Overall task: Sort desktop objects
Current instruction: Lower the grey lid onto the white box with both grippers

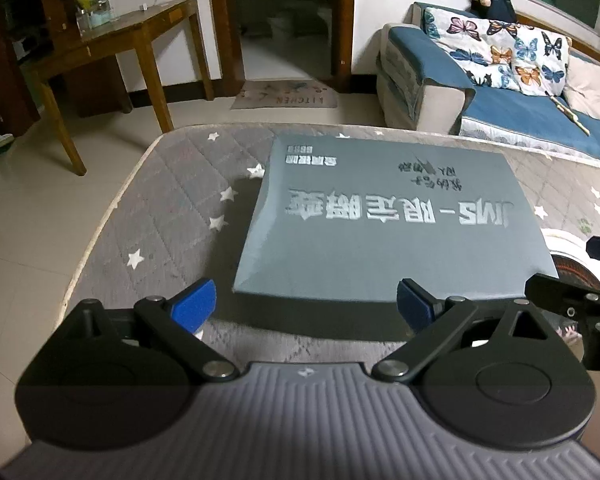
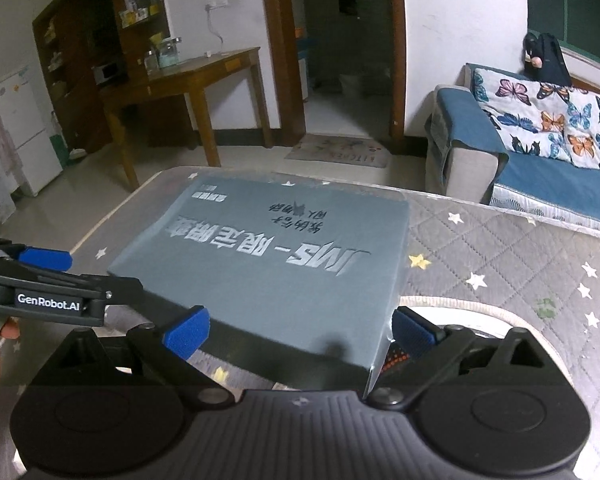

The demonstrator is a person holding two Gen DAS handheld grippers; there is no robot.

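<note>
- Lying flat on the quilted star-patterned bench, a grey box sits straight ahead of both hand-held grippers.
- Left hand-held gripper: jaws spread wide, holding nothing, just short of the box's near edge.
- Right hand-held gripper: also wide open and empty, with the box's near right corner between its jaws.
- The box's long axis runs side to side across both grippers; the right seems nearer.
</note>
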